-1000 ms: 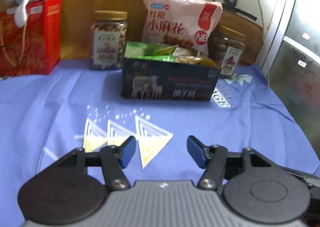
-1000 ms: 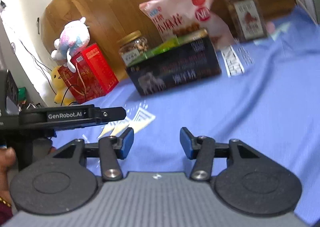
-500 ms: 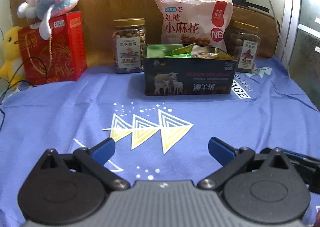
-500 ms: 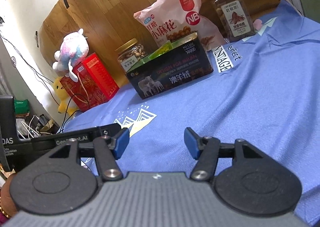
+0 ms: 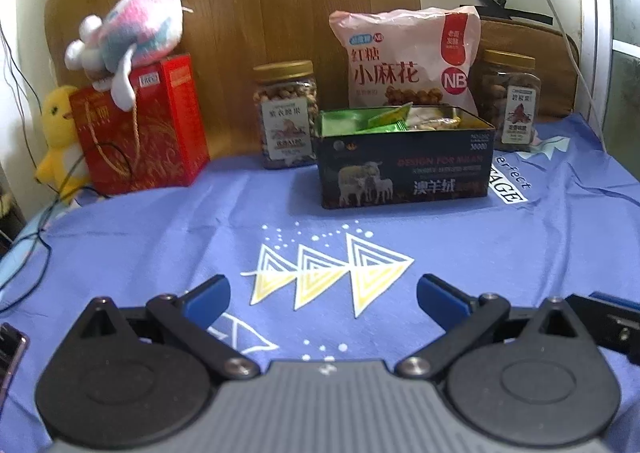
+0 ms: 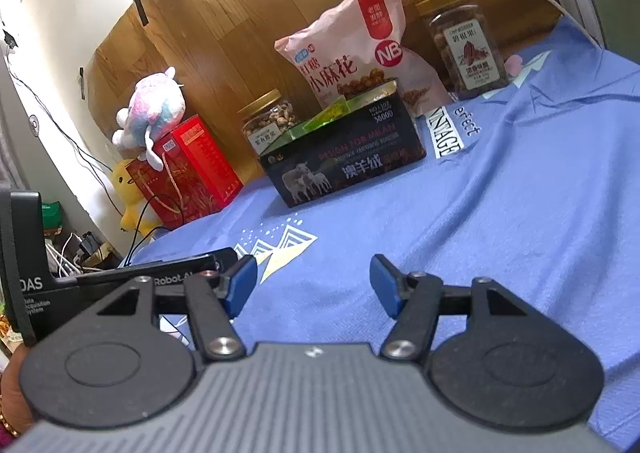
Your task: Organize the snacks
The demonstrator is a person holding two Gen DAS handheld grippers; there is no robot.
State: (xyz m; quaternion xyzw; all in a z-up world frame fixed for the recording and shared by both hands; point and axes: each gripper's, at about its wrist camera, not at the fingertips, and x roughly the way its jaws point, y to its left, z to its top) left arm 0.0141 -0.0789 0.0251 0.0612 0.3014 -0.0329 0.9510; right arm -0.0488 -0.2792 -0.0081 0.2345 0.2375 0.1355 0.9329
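Note:
A dark open tin (image 5: 404,169) with sheep printed on its side stands at the back of the blue cloth and holds green snack packets (image 5: 360,120). It also shows in the right wrist view (image 6: 344,165). Behind it stand a pink snack bag (image 5: 404,61) and two nut jars, one to its left (image 5: 286,113) and one to its right (image 5: 512,101). My left gripper (image 5: 322,297) is open and empty, low over the cloth, well short of the tin. My right gripper (image 6: 312,281) is open and empty, to the right of the left one.
A red gift box (image 5: 144,125) with a plush toy (image 5: 132,37) on top stands at the back left, beside a yellow duck toy (image 5: 60,141). Cables hang off the left table edge. A wooden board backs the snacks. The blue cloth (image 5: 200,237) covers the table.
Both grippers have drawn back from the tin and levelled out. The left jaws have opened much wider; the right jaws have opened a little wider.

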